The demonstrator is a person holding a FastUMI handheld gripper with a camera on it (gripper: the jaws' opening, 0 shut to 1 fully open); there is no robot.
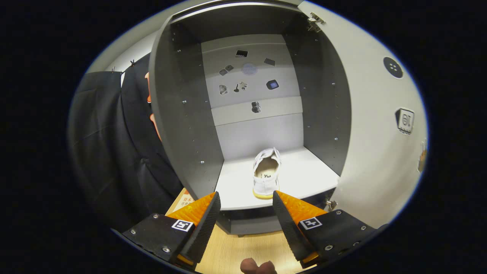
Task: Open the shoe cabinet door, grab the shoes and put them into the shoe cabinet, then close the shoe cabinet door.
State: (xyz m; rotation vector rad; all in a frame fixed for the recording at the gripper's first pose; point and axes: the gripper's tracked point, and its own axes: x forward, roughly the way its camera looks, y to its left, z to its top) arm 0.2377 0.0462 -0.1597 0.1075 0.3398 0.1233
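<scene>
The grey shoe cabinet (182, 125) stands open just ahead of me, its white door (376, 125) swung out to the right. A white shoe (266, 173) with a pale yellow sole rests on the cabinet's white bottom shelf (304, 175), heel toward me. My gripper (246, 201) hovers open just in front of the shelf edge. The shoe's heel lies a little beyond the fingertips, apart from them, and nothing is held between the fingers.
Small dark fittings dot the cabinet's back wall (251, 82). Hinges (315, 21) show at the door's top and bottom. The wooden floor (243, 247) lies under the fingers. Black cloth (114, 152) hangs left of the cabinet. A booklet (184, 201) lies by the cabinet's left foot.
</scene>
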